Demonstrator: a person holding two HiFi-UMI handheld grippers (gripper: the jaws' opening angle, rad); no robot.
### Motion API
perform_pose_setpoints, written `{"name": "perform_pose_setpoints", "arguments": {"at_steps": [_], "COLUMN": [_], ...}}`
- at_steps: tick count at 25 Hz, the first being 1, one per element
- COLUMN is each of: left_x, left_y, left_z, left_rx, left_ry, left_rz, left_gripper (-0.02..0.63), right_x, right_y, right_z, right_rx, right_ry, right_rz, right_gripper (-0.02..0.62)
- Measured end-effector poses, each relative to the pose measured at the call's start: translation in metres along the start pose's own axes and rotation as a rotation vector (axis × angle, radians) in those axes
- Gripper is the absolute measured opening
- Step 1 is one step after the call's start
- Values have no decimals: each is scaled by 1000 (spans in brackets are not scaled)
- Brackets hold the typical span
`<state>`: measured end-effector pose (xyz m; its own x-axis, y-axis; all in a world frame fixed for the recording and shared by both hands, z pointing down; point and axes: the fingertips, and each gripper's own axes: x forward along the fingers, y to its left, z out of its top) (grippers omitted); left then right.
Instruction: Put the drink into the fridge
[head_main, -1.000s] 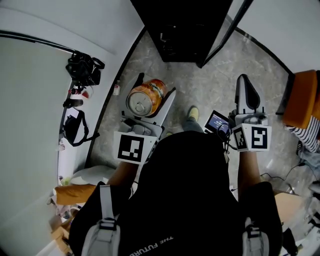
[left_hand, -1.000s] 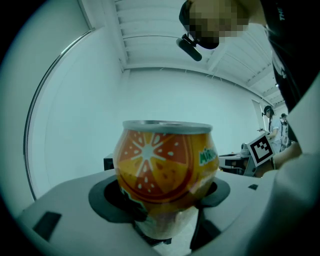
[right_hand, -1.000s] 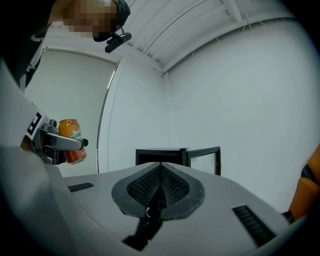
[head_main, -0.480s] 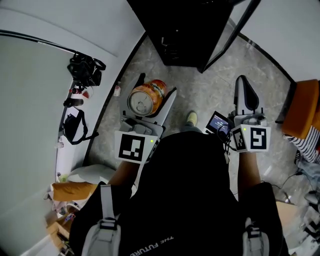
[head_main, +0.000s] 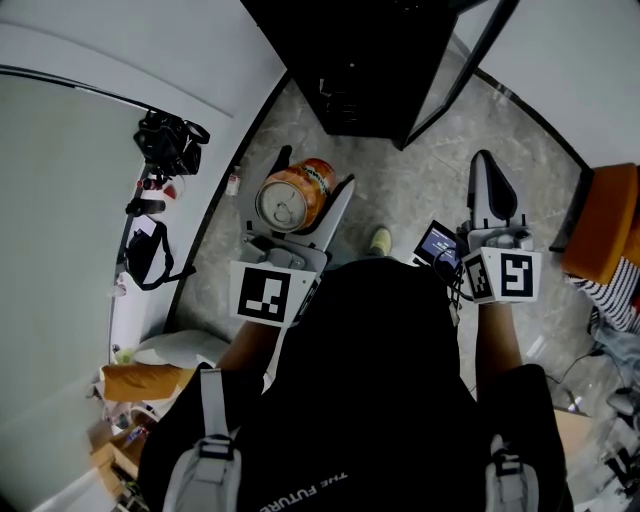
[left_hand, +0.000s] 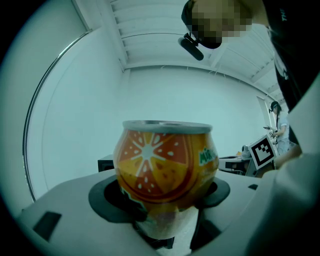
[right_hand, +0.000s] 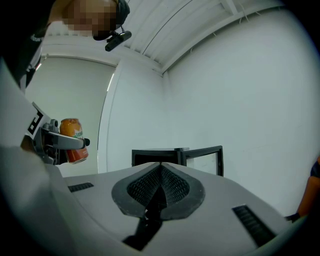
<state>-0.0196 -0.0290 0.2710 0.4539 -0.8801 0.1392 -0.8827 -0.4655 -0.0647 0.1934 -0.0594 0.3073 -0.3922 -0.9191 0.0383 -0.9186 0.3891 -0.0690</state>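
While the black fridge (head_main: 365, 60), door open, sits slightly higher in the head view than a second ago, both grippers hold their places short of it. Right gripper (head_main: 487, 172): jaws pressed together, empty. Left gripper (head_main: 310, 175): jaws stay clamped on the upright orange drink can (head_main: 290, 198), outside the fridge.

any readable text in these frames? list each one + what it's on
"THE FUTUR…": white print on the person's black top, upside down in the head view, end cut off.
"Mi…": green lettering on the orange can held in the left gripper; the rest curves out of sight.
Small lit screen: text too small to read.
Marker cubes: square patterns only, no words.
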Motion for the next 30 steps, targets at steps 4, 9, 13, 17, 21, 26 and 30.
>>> {"name": "perform_pose_setpoints", "arguments": {"at_steps": [4,9,13,17,21,26,30], "left_x": [3,3,1,-2,-5,-8,-8], "left_y": [-1,-1,1,1,-1,1,1], "left_z": [11,13,15,15,18,10,12], "left_rx": [-2,10,12,12,20,27,28], "left_ry": [-33,-40,-45,-43,-77,-43,-47], "left_rz": [3,10,21,34,26,43,45], "left_gripper": [344,344,344,344,344,344,344], "right_x": [0,-3,-3,-1,-1,-2,-3], "right_y": [-2,-2,0,3,4,5,5], "right_z": [3,1,1,3,1,-4,-5], "right_rx": [-4,1,5,2,14,29,27], "right_ry": [-5,-13,-14,-15,-18,-17,-15], "right_rz": [0,-3,3,24,33,38,37], "right_gripper": [17,17,17,17,17,17,17]}}
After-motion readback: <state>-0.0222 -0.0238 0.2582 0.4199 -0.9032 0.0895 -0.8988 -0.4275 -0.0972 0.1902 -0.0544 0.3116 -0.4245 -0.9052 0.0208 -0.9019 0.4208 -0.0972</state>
